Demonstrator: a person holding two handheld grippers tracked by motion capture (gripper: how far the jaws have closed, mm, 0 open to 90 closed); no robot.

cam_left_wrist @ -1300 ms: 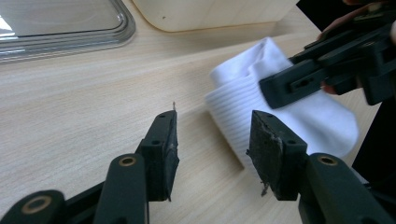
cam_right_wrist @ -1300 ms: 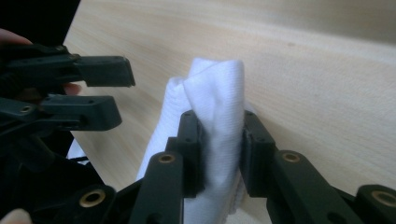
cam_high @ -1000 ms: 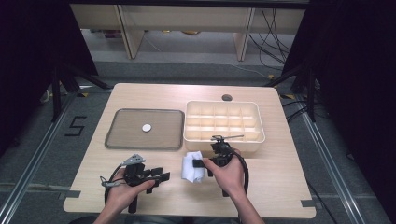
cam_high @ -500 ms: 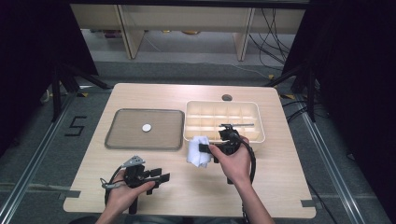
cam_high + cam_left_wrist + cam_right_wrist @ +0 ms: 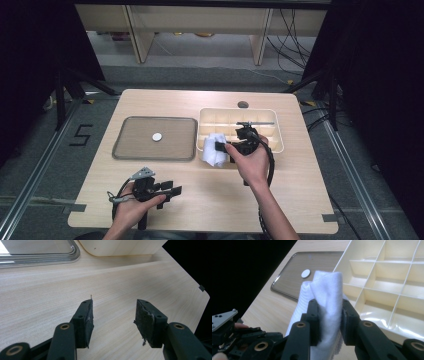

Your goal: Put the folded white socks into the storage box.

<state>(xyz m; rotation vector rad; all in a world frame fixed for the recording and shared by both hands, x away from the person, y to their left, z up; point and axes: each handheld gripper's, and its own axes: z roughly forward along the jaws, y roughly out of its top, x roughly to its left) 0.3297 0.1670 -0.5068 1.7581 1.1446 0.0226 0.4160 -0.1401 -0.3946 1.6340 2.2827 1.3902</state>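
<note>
Holding one white cloth (image 5: pixel 325 300) pinched between its jaws, the right gripper (image 5: pixel 224 147) hung at the near-left corner of the single divided box (image 5: pixel 272 145); wiping a compartment looked next. The left gripper (image 5: pixel 113 320) rested on the table (image 5: pixel 210 200), jaws apart and empty. One tray (image 5: pixel 130 150) carried one white disc (image 5: pixel 157 136).

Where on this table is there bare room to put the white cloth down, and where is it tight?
Bare wood lies along the near edge between the left gripper and the right forearm, and right of the divided box. The tray holds just a small white disc. The strip between tray and box is tight; the cloth hangs there.
</note>
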